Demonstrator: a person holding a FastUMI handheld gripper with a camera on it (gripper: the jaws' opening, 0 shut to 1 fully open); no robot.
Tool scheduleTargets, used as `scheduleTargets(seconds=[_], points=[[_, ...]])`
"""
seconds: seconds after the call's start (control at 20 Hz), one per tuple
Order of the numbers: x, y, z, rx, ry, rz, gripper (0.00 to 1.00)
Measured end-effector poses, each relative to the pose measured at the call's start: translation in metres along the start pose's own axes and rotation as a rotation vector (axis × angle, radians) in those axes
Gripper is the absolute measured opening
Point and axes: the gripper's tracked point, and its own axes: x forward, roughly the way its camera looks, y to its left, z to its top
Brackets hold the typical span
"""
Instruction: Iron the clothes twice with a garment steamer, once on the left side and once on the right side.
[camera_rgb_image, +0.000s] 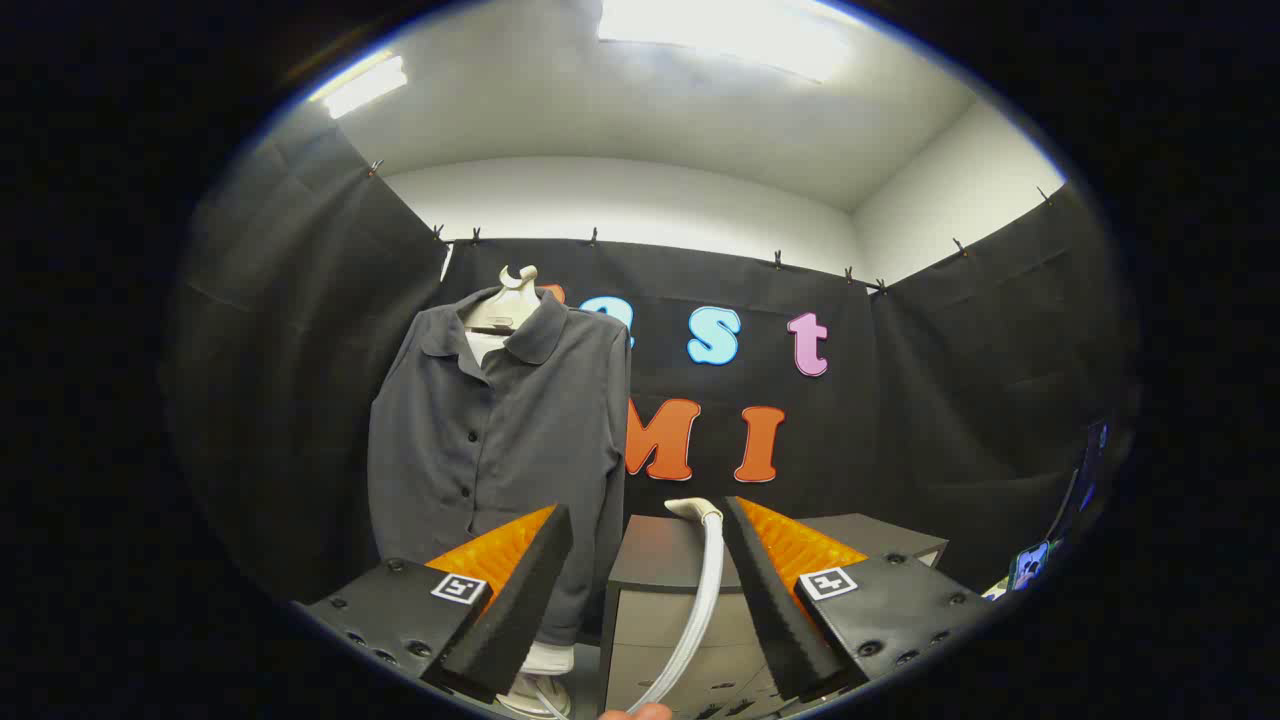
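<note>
Gripper: the gripper (645, 590) is up and level, its two black foam-faced fingers (520, 600) spread wide apart, orange ribbing on their backs, and neither pad is pressing on anything.
Fingertip: a person's fingertip (637, 712) just pokes in below the gap between the fingers.
Handle: a curved white steamer handle (697, 590) rises through that gap, closer to the right finger and ending just beside its tip; whether it touches the pad, I cannot tell.
Cabinet: right behind the handle stands a dark-topped cabinet (650, 560) with pale drawer fronts, partly hidden by the right finger.
Base: low down beyond the left finger there's a white base (540, 665) on the floor, under the garment.
Shirt: and there is the task's garment, a dark grey button-front shirt (495, 440) hanging upright just ahead of and above the left finger, collar open, its lower right edge behind that fingertip.
Hanger: a pale hanger (510, 300) carries it, hook showing above the collar.
</note>
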Motion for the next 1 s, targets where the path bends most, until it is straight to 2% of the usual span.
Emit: scheduleTargets(seconds=[0.65, 1.0], points=[[0.013, 0.04, 0.001, 0.003, -0.027, 0.073, 0.97], [0.022, 0.034, -0.004, 0.004, -0.013, 0.06, 0.97]])
